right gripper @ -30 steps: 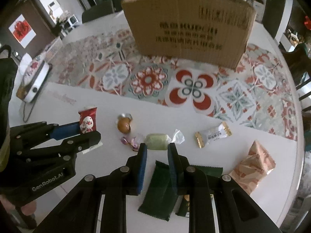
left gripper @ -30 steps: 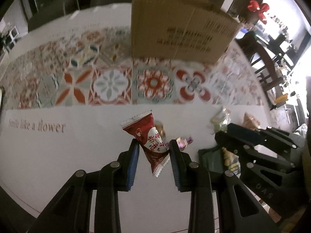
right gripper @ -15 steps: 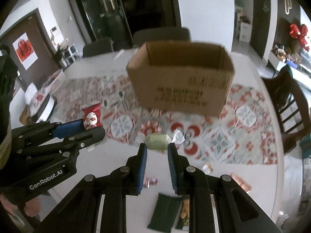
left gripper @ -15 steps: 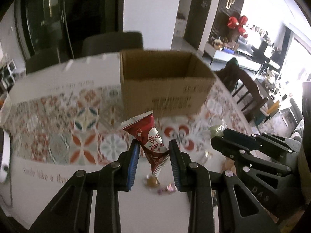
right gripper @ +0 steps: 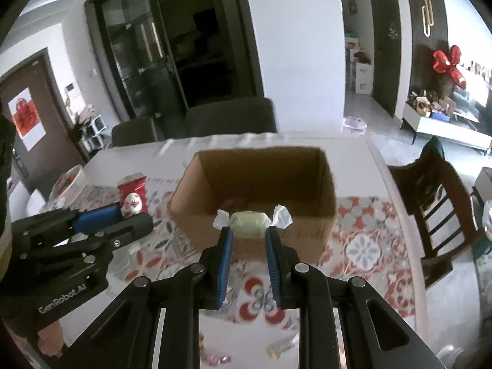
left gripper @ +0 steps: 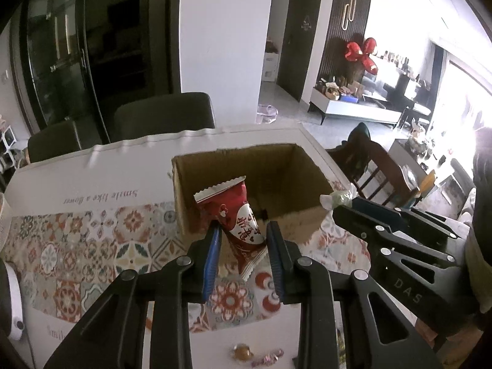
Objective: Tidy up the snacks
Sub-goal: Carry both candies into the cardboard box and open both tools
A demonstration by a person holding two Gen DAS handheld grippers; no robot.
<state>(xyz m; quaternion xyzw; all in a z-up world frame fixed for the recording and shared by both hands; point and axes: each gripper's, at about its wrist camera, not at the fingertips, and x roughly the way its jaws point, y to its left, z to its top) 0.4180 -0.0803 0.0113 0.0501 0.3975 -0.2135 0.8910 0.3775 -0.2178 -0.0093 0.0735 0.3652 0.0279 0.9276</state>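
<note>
Left wrist view: the left gripper (left gripper: 243, 243) is closed on a red snack packet (left gripper: 238, 221), held upright and clear of the table, short of the near wall of the open cardboard box (left gripper: 196, 209). Carry it past the rim before releasing.

Right wrist view: the right gripper (right gripper: 247, 236) pinches a pale green wrapped candy (right gripper: 248, 220) crosswise, also before the box. Advance over the opening, keeping the two tools apart.
</note>
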